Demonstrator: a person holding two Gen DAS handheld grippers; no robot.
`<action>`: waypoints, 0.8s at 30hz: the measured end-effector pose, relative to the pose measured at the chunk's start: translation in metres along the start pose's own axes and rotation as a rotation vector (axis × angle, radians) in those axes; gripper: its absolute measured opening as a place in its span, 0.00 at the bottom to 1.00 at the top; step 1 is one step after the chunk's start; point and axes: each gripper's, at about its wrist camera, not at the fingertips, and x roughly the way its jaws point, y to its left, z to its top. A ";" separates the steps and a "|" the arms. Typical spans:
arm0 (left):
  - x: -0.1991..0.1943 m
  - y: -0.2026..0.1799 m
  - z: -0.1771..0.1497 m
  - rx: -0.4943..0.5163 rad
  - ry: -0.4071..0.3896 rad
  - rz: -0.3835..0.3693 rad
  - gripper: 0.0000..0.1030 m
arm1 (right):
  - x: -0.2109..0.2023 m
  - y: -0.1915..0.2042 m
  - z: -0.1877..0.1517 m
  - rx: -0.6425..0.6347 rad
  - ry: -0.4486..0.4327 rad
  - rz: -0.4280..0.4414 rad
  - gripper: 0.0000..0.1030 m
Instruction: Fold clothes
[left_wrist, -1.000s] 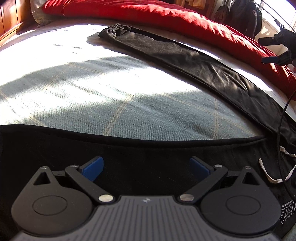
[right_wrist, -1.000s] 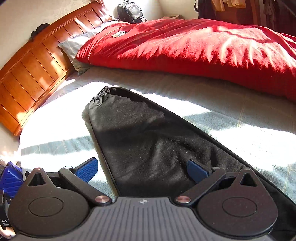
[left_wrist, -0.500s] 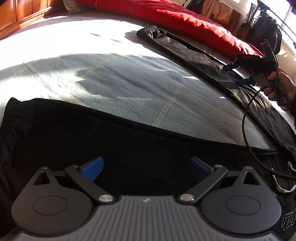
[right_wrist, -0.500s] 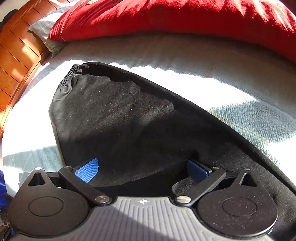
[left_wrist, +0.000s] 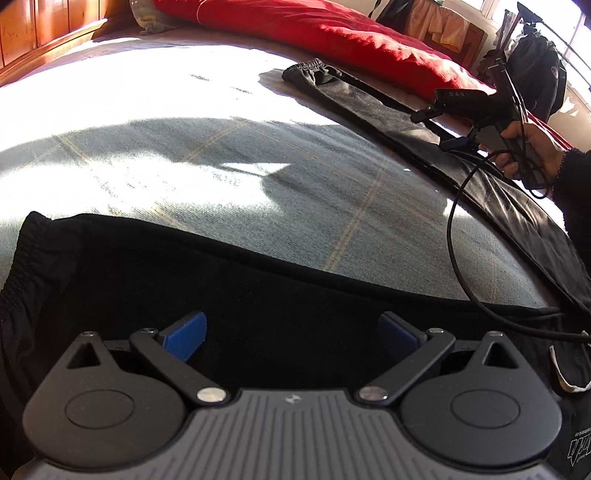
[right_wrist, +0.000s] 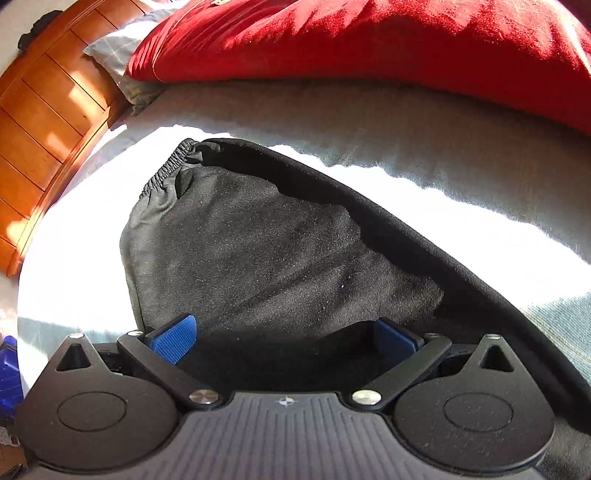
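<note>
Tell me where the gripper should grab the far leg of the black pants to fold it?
Probably at the gathered elastic cuff of the black fabric pants. It is the leg's free end, bunched and slightly raised off the pale checked bedsheet, so it gives the fingers an edge to pinch. Bring the open right hand-held gripper forward along the leg, toward the wooden headboard.

Bed sheet grey-blue with faint yellow check, strong sun patches and hard shadows across it. Red duvet bunched along far side. Wooden headboard, panelled, sunlit. Pillow against it. Dark backpack near bright window.
</note>
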 end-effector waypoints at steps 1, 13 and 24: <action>0.000 0.001 -0.001 -0.005 0.002 0.005 0.96 | 0.003 0.002 0.007 -0.011 -0.016 -0.017 1.00; 0.002 0.017 0.009 -0.007 0.001 0.034 0.96 | 0.046 0.086 0.069 -0.091 -0.037 0.164 1.00; 0.009 0.026 0.010 -0.014 -0.015 -0.001 0.98 | 0.114 0.108 0.099 -0.094 -0.099 0.158 1.00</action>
